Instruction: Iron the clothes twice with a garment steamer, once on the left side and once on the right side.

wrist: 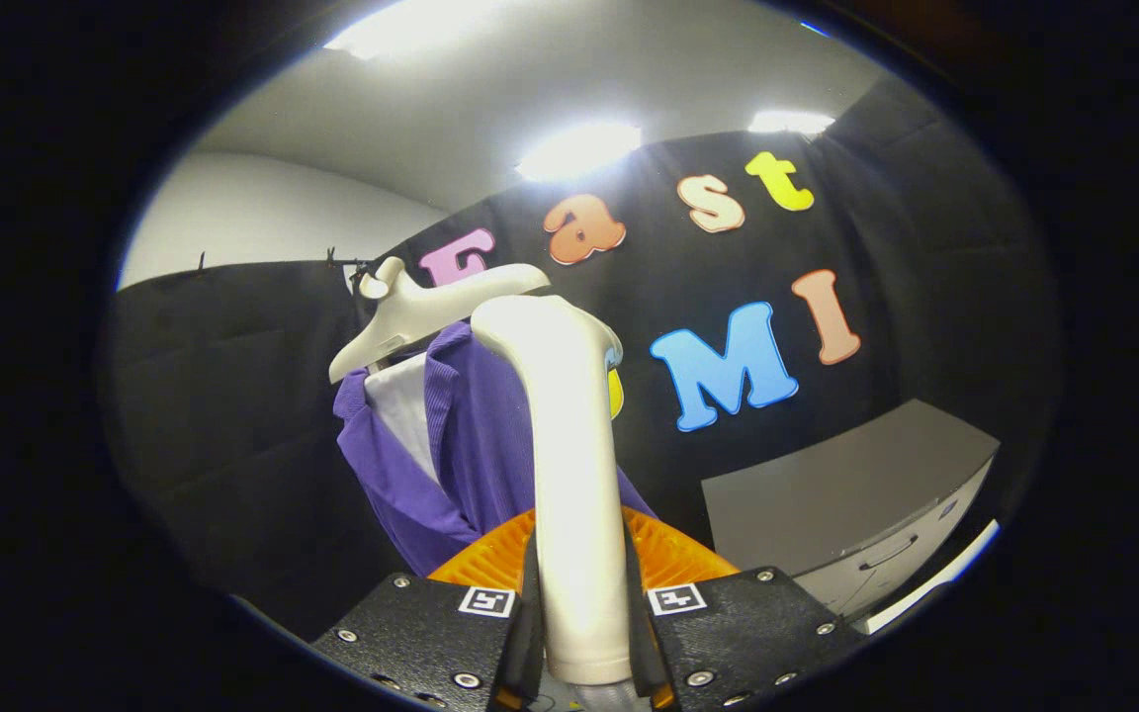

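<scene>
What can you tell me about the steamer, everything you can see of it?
The steamer is cream-white, smooth plastic by its look. Its long handle stands nearly upright between the gripper fingers, which press on its lower end from both sides. Its top bends toward the purple garment on the white hanger. Whether the head touches the cloth is hidden.

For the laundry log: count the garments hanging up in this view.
1. A purple garment hangs on a white hanger, just beyond the steamer handle that the tool clamps. Others may hide behind it.
</scene>
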A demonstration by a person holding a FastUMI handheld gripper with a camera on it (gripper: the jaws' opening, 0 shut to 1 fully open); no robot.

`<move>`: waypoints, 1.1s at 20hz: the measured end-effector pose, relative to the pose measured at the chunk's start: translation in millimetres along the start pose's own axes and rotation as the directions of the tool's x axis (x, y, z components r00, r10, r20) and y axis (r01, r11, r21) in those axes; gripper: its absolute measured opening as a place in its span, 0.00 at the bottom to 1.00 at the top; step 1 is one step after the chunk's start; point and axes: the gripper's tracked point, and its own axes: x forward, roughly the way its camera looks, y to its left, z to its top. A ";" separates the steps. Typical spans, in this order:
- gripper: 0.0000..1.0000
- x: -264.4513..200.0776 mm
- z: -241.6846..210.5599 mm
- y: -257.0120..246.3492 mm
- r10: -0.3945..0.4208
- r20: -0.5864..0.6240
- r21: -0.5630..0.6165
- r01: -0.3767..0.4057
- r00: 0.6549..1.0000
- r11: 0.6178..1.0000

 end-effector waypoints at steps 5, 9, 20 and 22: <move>0.34 11.2 1.9 20.8 -0.035 0.082 -0.151 0.047 0.996 0.987; 0.34 23.9 0.6 30.2 -0.069 0.133 -0.187 0.093 0.989 0.978; 0.35 59.8 -49.1 37.8 -0.157 0.127 -0.188 0.179 0.980 0.966; 0.35 61.3 -53.6 36.2 -0.177 0.127 -0.198 0.200 0.976 0.960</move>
